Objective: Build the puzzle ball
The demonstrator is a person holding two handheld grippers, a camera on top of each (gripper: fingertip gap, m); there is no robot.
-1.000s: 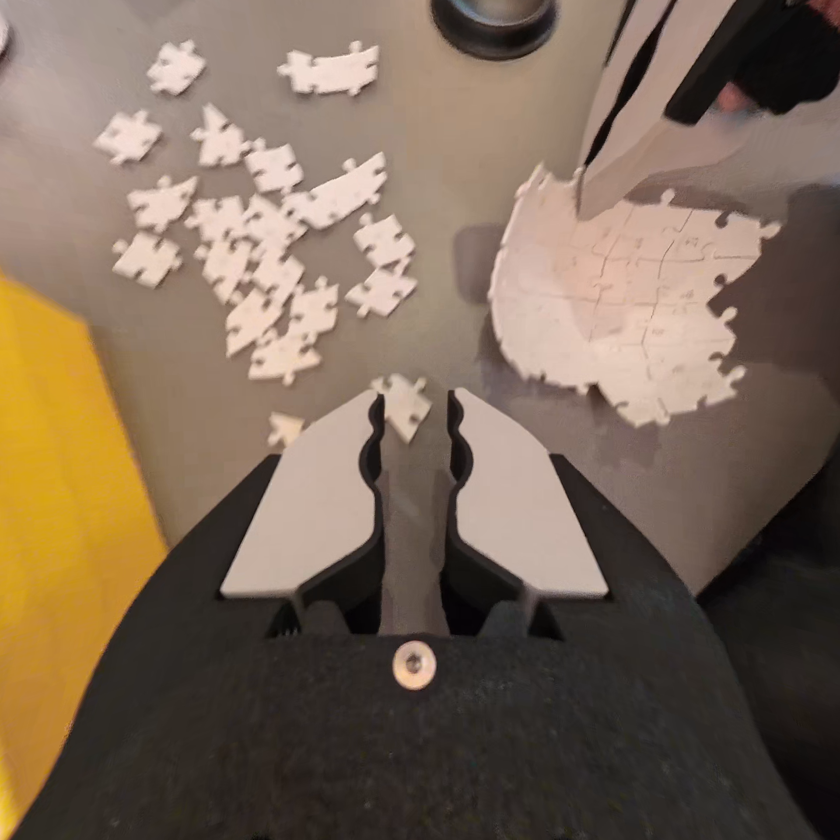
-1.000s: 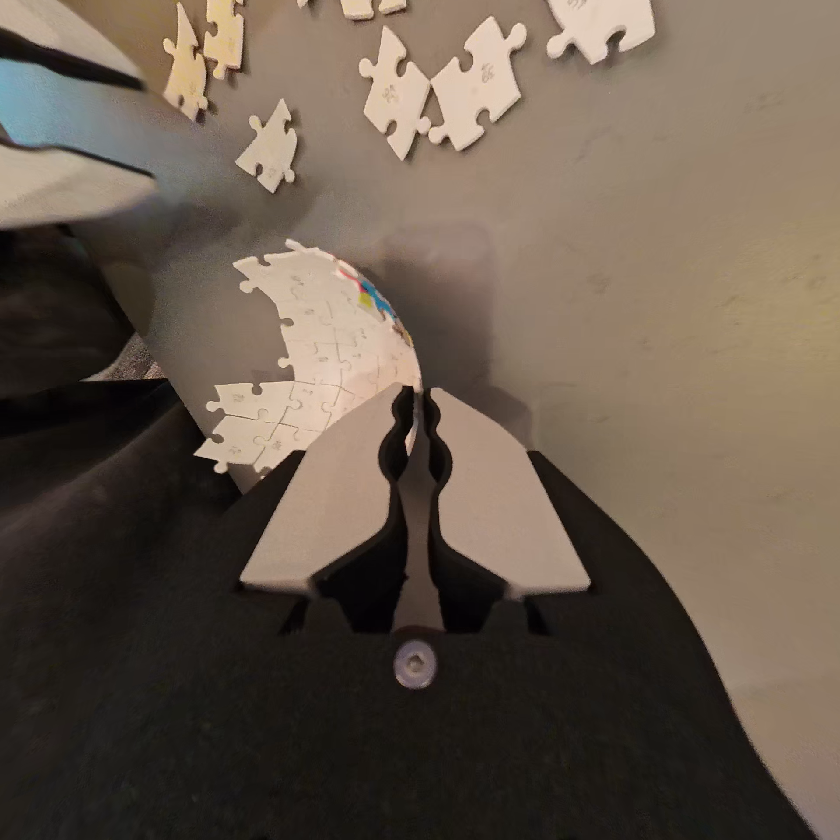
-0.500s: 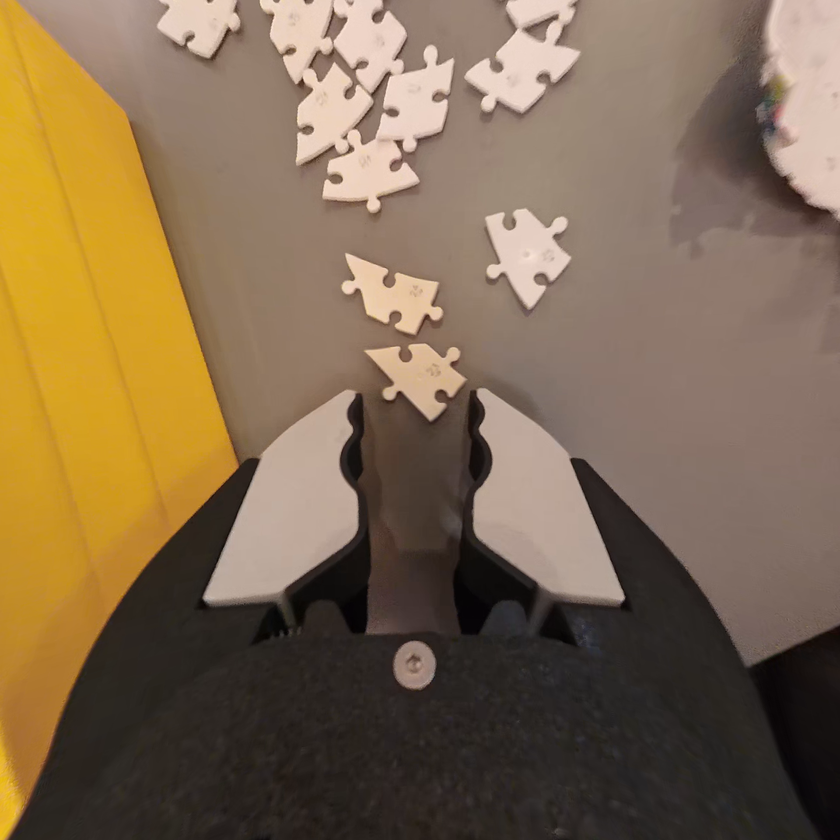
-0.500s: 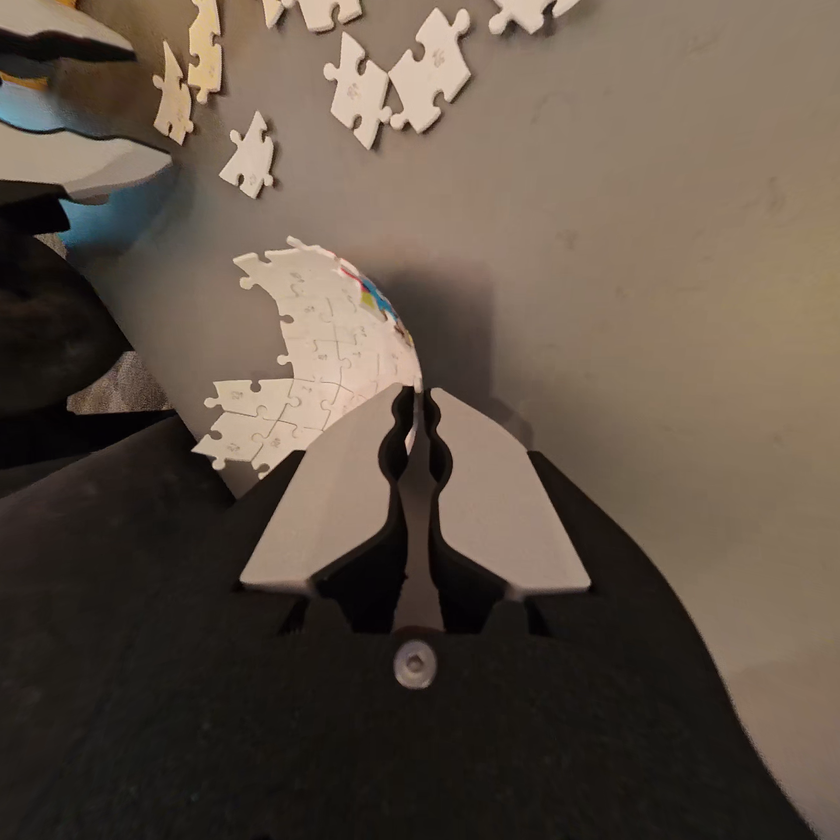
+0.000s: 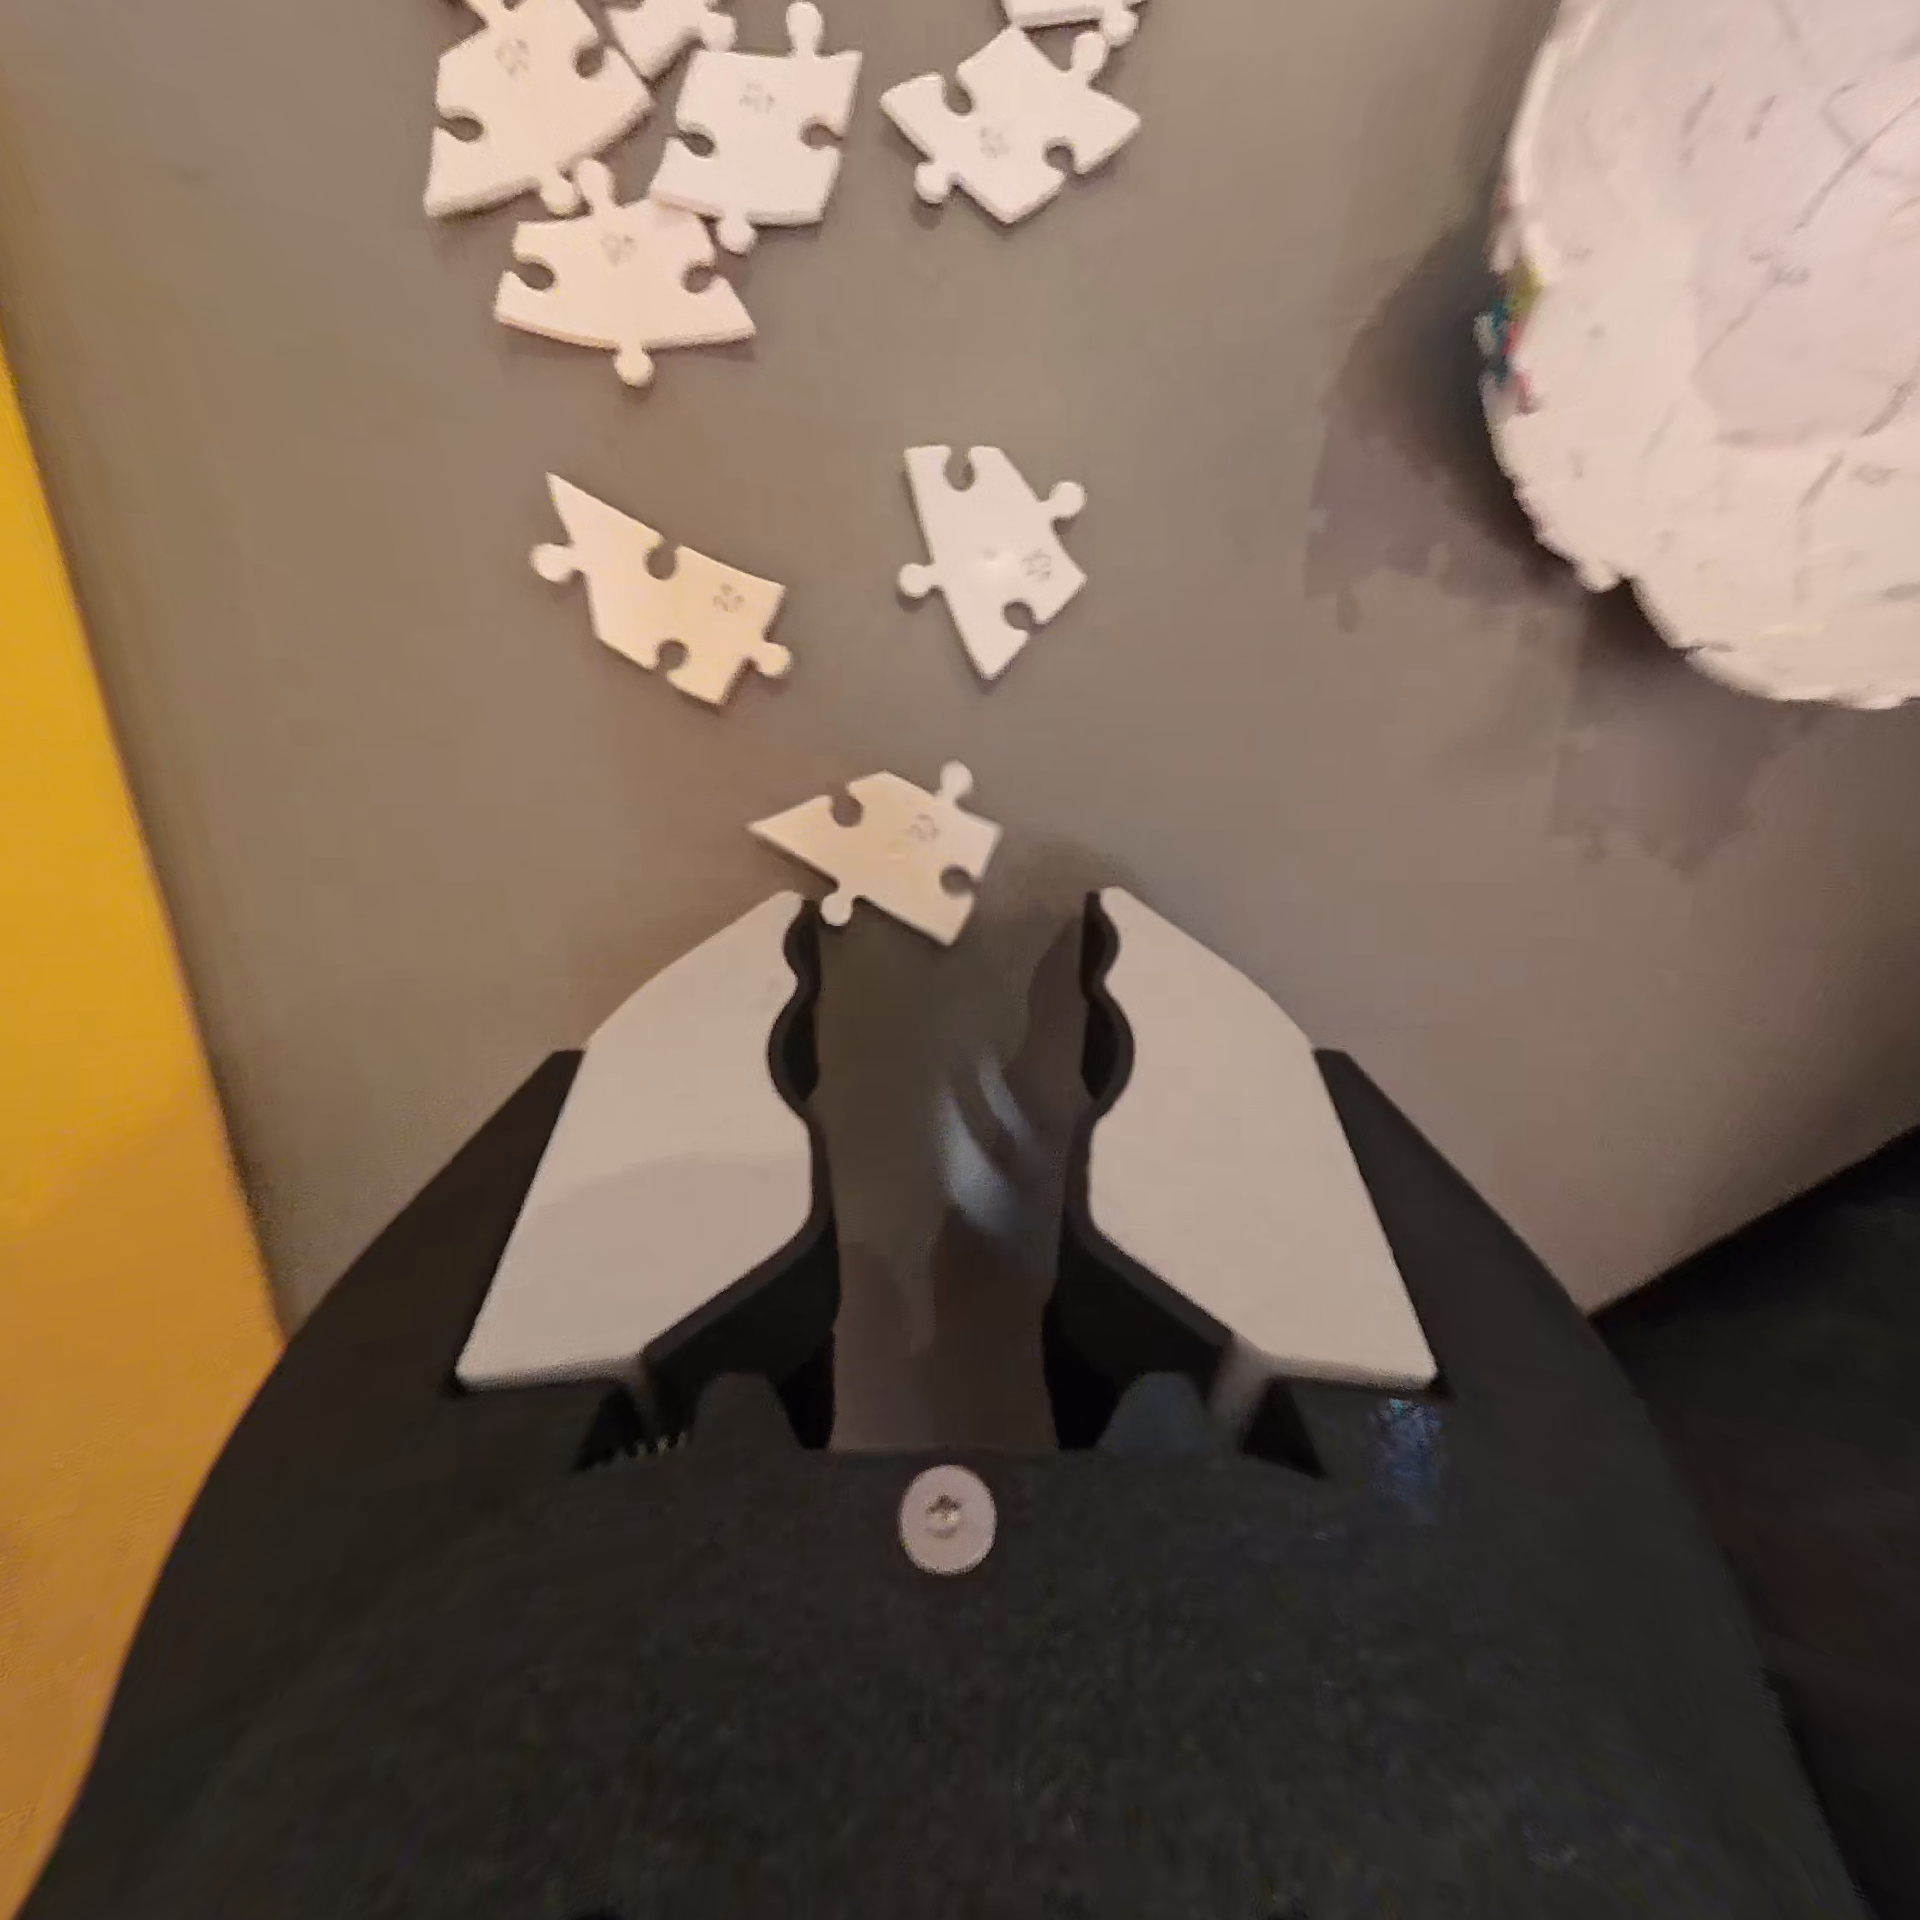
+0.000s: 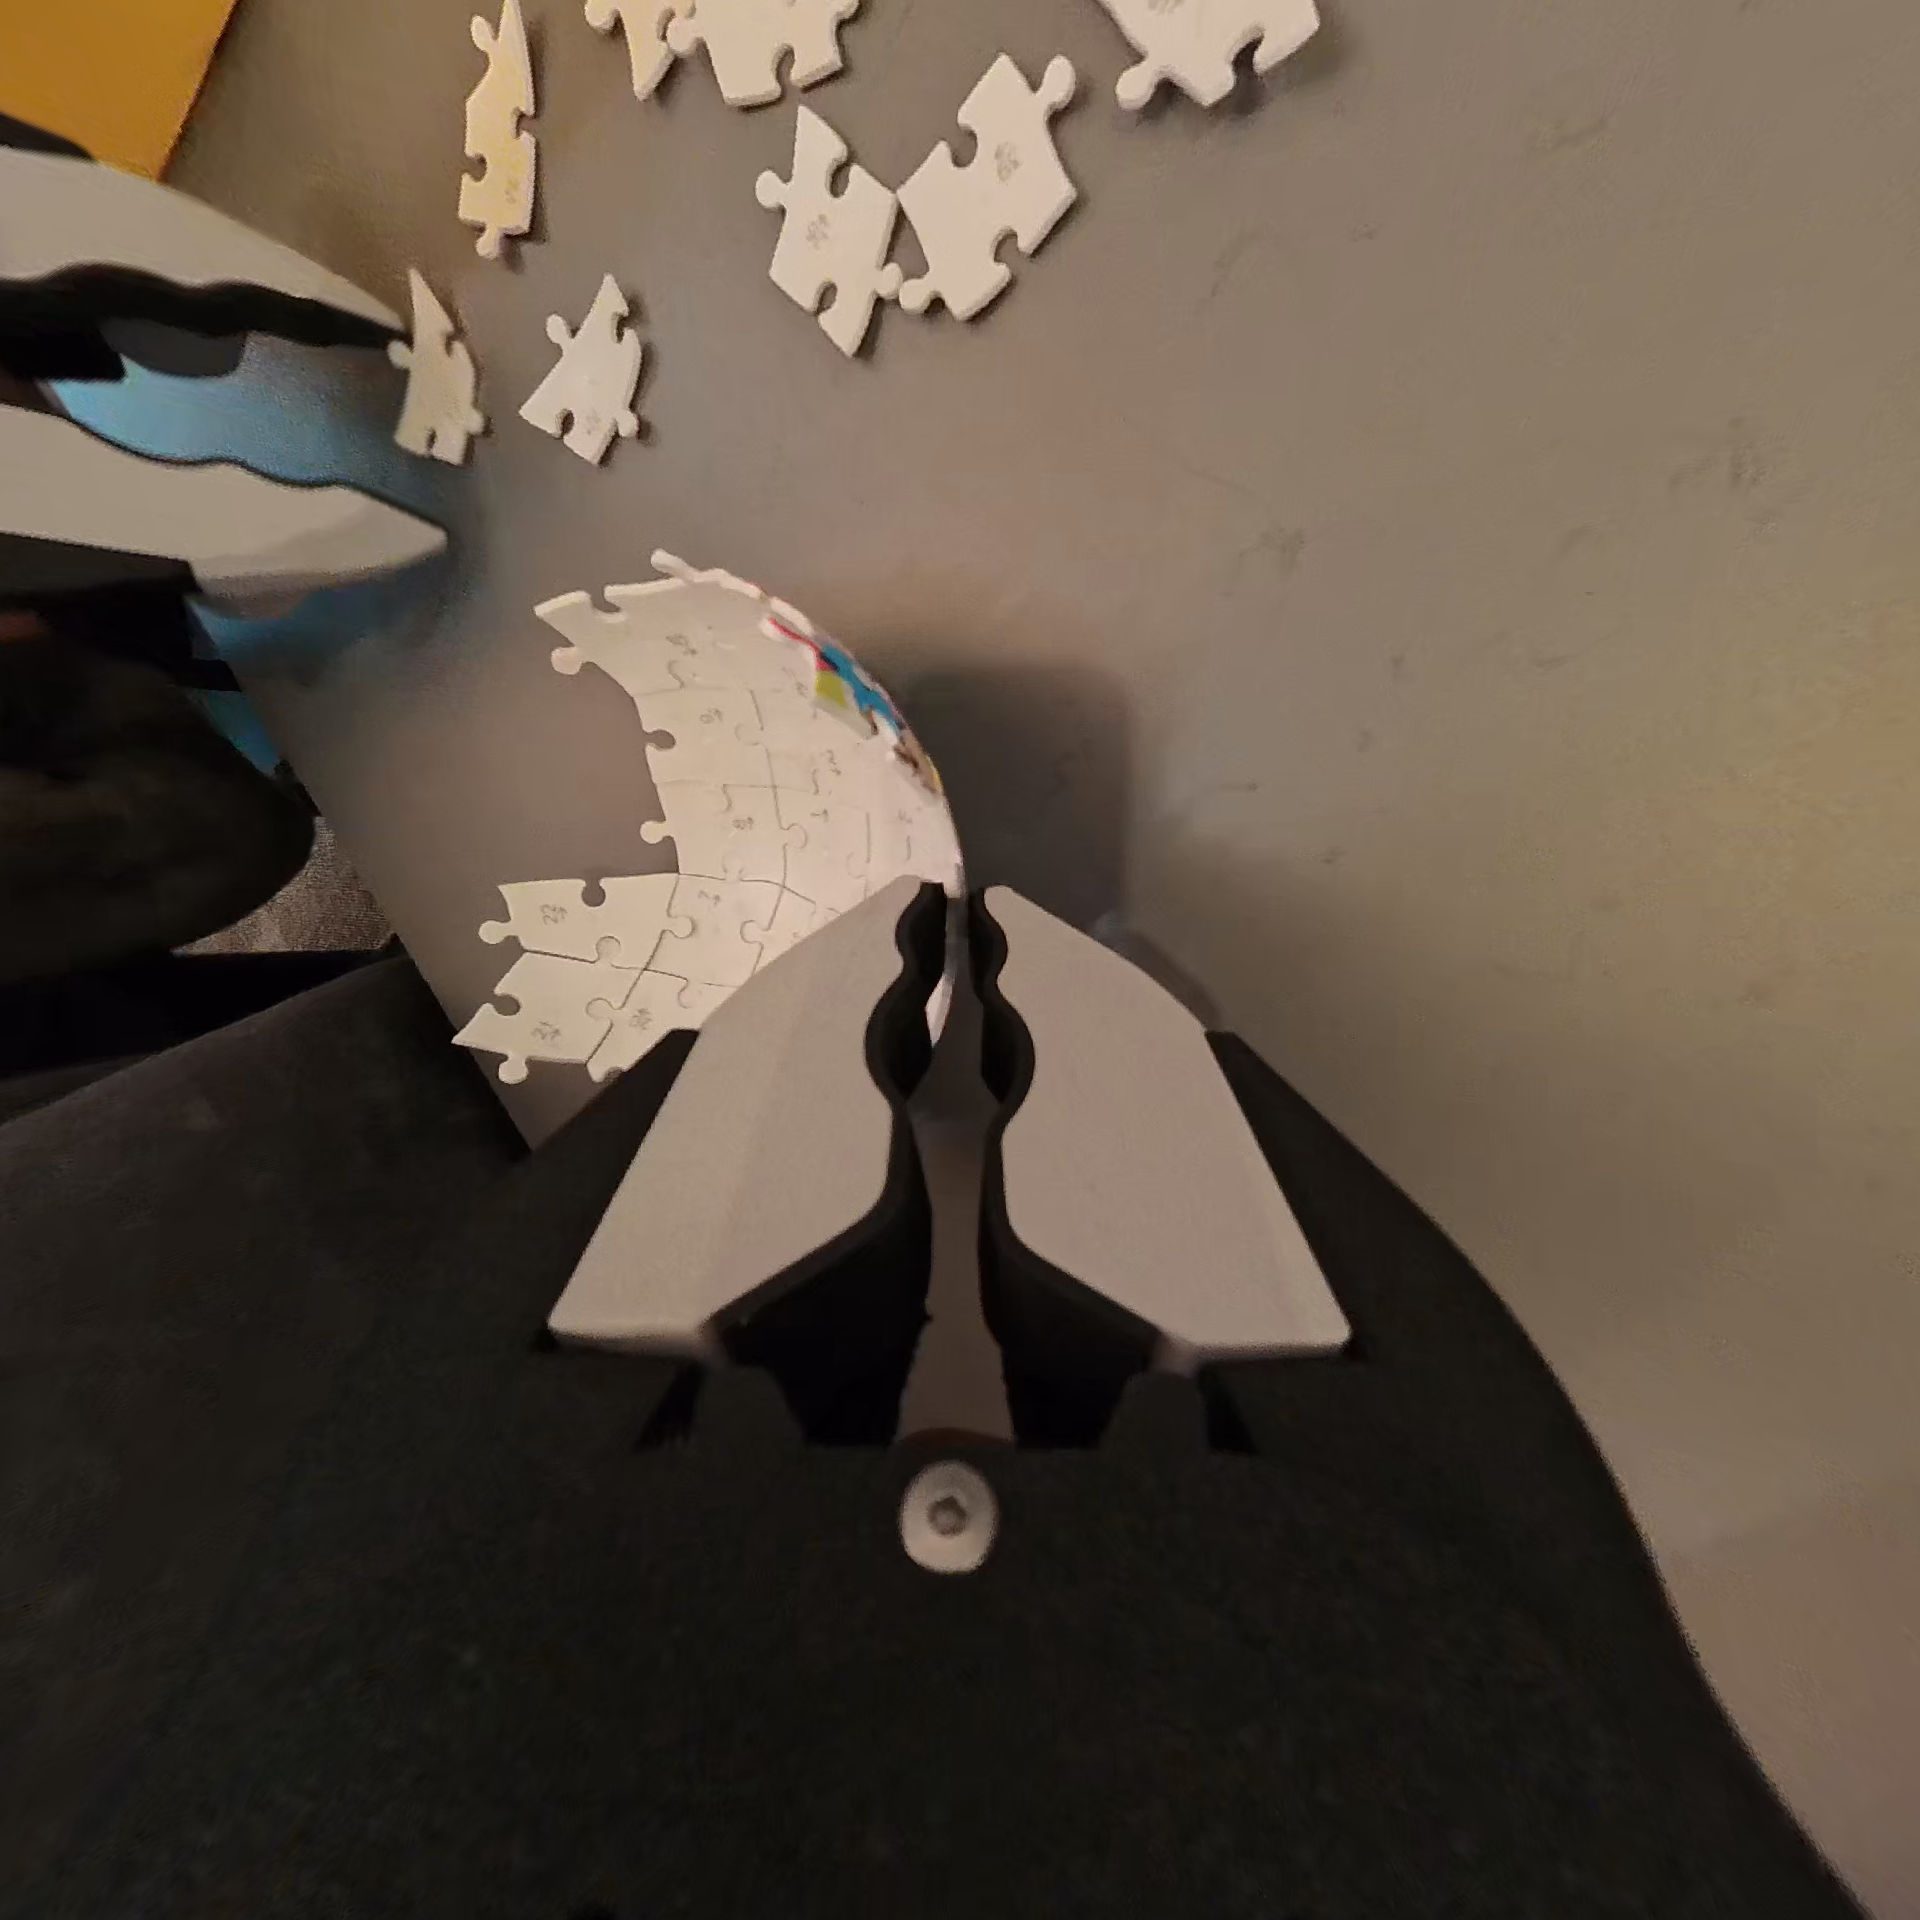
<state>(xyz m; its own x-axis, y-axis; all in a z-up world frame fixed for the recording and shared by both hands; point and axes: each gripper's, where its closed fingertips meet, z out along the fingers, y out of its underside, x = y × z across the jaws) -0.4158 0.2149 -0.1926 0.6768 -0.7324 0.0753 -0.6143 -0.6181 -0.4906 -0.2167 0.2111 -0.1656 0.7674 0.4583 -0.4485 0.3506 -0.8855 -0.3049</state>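
Note:
My right gripper (image 6: 956,902) is shut on the rim of the partly built puzzle ball (image 6: 748,821), a curved white shell with a coloured outer face, held up on edge. The shell also shows in the left wrist view (image 5: 1725,343) at the right. My left gripper (image 5: 945,914) is open and low over the grey table, its fingertips just short of a loose white puzzle piece (image 5: 894,847). That piece also shows in the right wrist view (image 6: 436,379), at the tip of the left gripper (image 6: 405,426) there. Several loose white pieces (image 5: 665,603) lie beyond.
A yellow surface (image 5: 94,935) borders the grey table (image 5: 1351,935) on the left. More loose pieces (image 6: 914,218) lie scattered farther out. A dark area (image 5: 1766,1351) lies past the table's edge at lower right.
My left gripper has moved left and down toward the loose pieces and opened wider; the nearest piece now sits at its fingertips. My right gripper has kept hold of the shell.

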